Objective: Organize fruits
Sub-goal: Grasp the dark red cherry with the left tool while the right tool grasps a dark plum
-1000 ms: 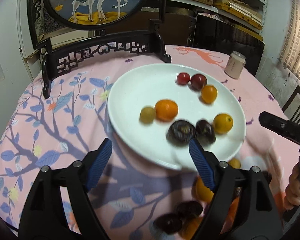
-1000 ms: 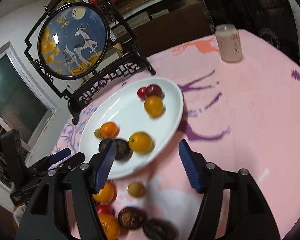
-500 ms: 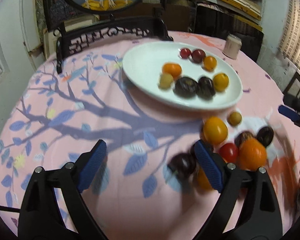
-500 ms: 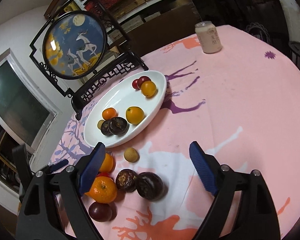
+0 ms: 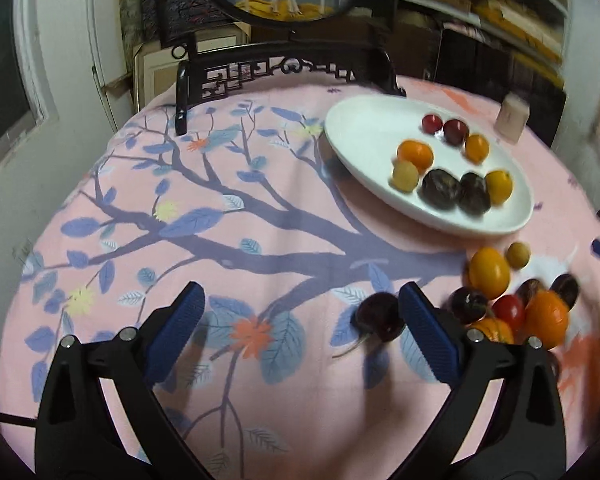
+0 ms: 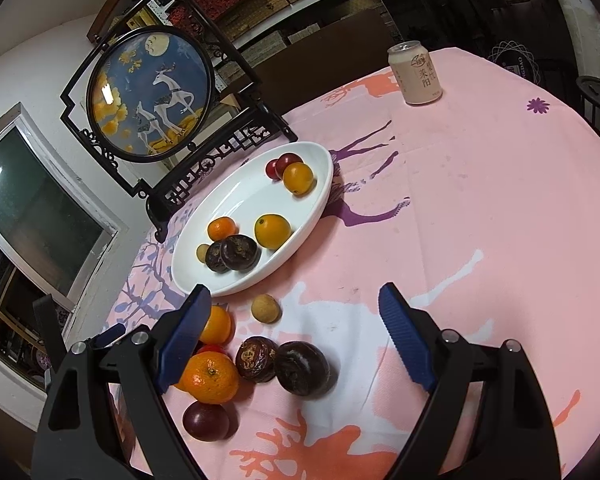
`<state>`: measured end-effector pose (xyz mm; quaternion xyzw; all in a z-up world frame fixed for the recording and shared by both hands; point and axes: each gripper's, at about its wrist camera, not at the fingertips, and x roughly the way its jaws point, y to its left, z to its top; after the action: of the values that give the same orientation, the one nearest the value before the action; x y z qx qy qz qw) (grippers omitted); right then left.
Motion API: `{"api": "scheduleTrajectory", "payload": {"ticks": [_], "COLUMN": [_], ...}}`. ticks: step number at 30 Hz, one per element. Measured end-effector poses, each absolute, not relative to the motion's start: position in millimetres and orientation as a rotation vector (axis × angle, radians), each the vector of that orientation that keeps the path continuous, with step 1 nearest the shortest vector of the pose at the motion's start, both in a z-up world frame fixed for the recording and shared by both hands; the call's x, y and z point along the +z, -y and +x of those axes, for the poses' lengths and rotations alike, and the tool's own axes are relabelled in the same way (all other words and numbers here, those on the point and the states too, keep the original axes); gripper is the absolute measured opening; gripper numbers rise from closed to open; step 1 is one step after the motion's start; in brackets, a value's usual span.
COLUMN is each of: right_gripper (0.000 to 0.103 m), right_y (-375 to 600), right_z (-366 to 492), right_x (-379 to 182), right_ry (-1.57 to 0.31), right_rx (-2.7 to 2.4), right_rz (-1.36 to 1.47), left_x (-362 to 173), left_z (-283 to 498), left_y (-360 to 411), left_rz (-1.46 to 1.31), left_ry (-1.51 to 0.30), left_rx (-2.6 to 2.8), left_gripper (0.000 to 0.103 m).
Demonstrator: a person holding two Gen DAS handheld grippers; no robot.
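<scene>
A white oval plate [image 5: 364, 136] [image 6: 308, 232] on the pink tablecloth holds several fruits: oranges, dark passion fruits, red plums and a small yellow one. More fruit lies loose on the cloth in front of it: an orange [image 6: 210, 378], dark passion fruits [image 6: 302, 368], a plum [image 6: 205, 421], a small longan [image 6: 265, 309]. My left gripper [image 5: 300, 332] is open and empty over the cloth, a dark plum [image 5: 380, 316] just left of its right finger. My right gripper [image 6: 294, 340] is open and empty above the loose pile.
A round deer screen on a black carved stand [image 6: 152, 92] [image 5: 284, 68] stands behind the plate. A drink can [image 6: 415, 73] [image 5: 511, 118] stands at the far right of the table. Shelves and a window frame lie beyond the table.
Both grippers have pulled back from the plate toward the near side of the table. The left view now shows more bare cloth and the loose fruit at its right. Both stay open.
</scene>
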<state>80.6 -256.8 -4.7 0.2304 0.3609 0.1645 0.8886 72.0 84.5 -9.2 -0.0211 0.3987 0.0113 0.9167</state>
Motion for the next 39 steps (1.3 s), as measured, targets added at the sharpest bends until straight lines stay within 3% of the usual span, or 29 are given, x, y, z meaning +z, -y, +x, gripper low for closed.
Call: {"api": "scheduleTrajectory", "payload": {"ticks": [8, 10, 15, 19, 27, 29, 33, 37, 39], "right_gripper": [0.086, 0.086, 0.086, 0.086, 0.082, 0.072, 0.066, 0.038, 0.034], "right_y": [254.4, 254.0, 248.7, 243.6, 238.7, 237.5, 230.0, 222.7, 222.5], "right_z": [82.5, 82.7, 82.4, 80.1, 72.7, 74.0, 75.0, 77.7, 76.9], "right_x": [-6.8, -6.8, -7.2, -10.9, -27.7, -31.8, -37.3, -44.9, -44.3], "right_ry": [-0.762, -0.764, -0.775, -0.801, -0.880, -0.903, -0.931, -0.957, -0.947], "right_rx": [0.338, 0.337, 0.346, 0.347, 0.372, 0.393, 0.403, 0.402, 0.401], "right_rz": [0.462, 0.458, 0.430, 0.395, 0.385, 0.401, 0.377, 0.335, 0.321], "left_x": [-14.9, -18.2, -31.1, -35.8, -35.4, -35.6, -35.8, -35.8, -35.0], "left_z": [66.9, 67.7, 72.2, 72.8, 73.4, 73.7, 73.9, 74.1, 73.9], "left_y": [-53.2, -47.8, -36.7, -26.1, -25.8, -26.0, -26.0, -26.2, -26.5], "left_rz": [0.063, 0.086, 0.129, 0.170, 0.158, 0.158, 0.156, 0.154, 0.146], "left_ry": [-0.828, -0.837, -0.889, -0.888, -0.889, -0.889, -0.889, -0.889, -0.887], "left_rx": [-0.076, -0.085, -0.120, -0.157, -0.171, -0.171, -0.172, -0.175, -0.183], "left_gripper": [0.094, 0.085, 0.051, 0.040, 0.034, 0.034, 0.034, 0.033, 0.031]}}
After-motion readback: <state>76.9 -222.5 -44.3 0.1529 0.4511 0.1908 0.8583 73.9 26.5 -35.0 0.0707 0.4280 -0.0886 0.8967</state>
